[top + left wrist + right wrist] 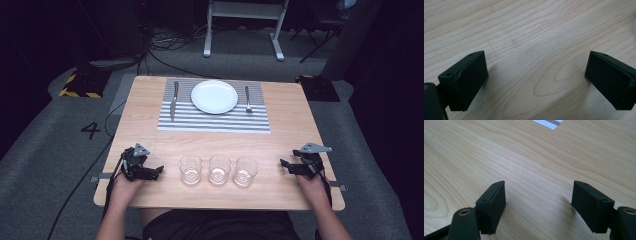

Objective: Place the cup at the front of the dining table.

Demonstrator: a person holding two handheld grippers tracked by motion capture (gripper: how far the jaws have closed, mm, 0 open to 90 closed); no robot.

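Both hands rested at the near edge of the worktop [150,95]. The left tongs [159,170] lay low on the wood, jaws spread wide with bare grain between them in the left gripper view [536,75]. The right tongs [284,164] were likewise spread and holding nothing [539,200].

Three empty glasses stood in a row between the hands: left glass [190,169], middle glass [219,169], right glass [245,171], close together but seemingly not touching. Beyond them lay a striped mat [215,122] with a white plate [214,96], a knife [174,101] on its left and a fork [248,98] on its right.

My judgement: the left glass sat nearest the left tongs, so that one looked due first. Best to come in level from the outer side, straddle the wall, and close gently, since clear glass slips. Keep the tongs off the middle glass and lift straight up.
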